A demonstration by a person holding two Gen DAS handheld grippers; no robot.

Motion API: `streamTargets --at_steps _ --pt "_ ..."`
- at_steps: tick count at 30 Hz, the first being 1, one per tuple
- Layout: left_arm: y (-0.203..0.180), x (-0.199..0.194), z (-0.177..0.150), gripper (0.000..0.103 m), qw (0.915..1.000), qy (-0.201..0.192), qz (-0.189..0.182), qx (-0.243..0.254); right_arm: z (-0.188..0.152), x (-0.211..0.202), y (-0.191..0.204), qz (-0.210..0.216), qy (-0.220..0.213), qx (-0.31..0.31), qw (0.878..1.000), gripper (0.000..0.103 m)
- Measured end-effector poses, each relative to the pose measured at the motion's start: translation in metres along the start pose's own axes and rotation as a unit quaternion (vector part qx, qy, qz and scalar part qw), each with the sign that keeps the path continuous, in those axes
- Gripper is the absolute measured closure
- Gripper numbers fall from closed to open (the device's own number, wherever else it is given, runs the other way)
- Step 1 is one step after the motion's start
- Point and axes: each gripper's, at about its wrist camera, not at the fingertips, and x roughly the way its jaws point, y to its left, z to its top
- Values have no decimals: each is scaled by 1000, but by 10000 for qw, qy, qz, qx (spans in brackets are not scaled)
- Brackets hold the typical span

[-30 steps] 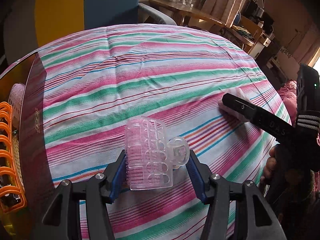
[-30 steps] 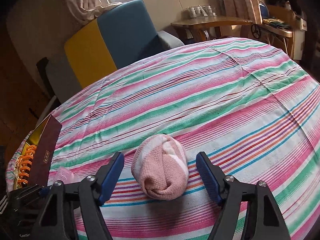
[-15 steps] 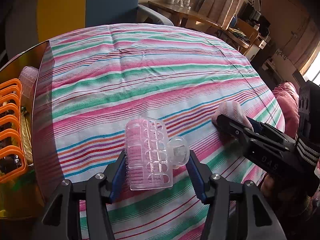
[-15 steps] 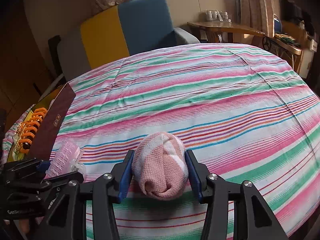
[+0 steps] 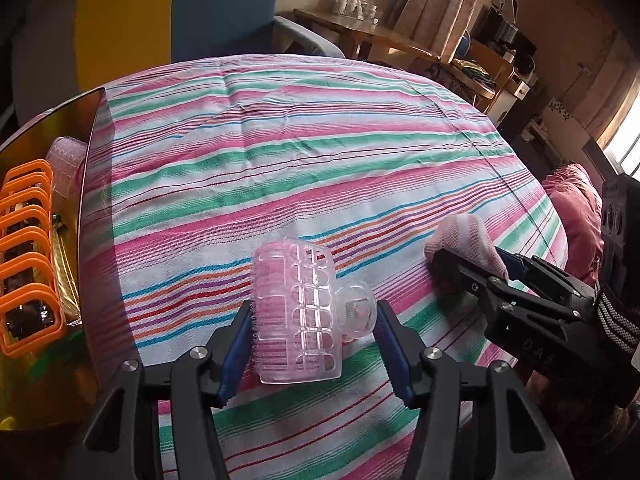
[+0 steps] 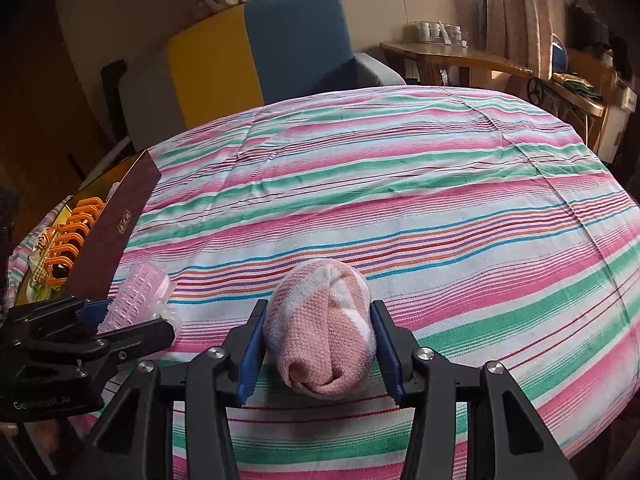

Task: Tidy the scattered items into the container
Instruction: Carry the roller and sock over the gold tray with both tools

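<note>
While clamped in left gripper, clear pink hair clip sits above striped cloth, near its front edge. Right gripper squeezes rolled pink sock (pads pressed on both sides), just right of clip. Box at cloth's left edge holds orange clips, second pink clip. Wide bare cloth beyond both grippers; chair behind far edge.
</note>
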Motion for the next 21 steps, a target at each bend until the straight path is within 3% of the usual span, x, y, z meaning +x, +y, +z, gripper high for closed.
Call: streamTargets --at_steps 6,14,21 --pt "10 -38 1 44 9990 -429 -22 -111 10 -15 18 266 -136 -37 9995 53" --pt "60 -96 -4 44 9916 -1048 416 -634 37 -21 89 902 -348 -646 9932 53" --pt "110 -123 -18 44 9812 -1255 873 -1174 53 -15 157 1447 -423 -1128 9821 53"
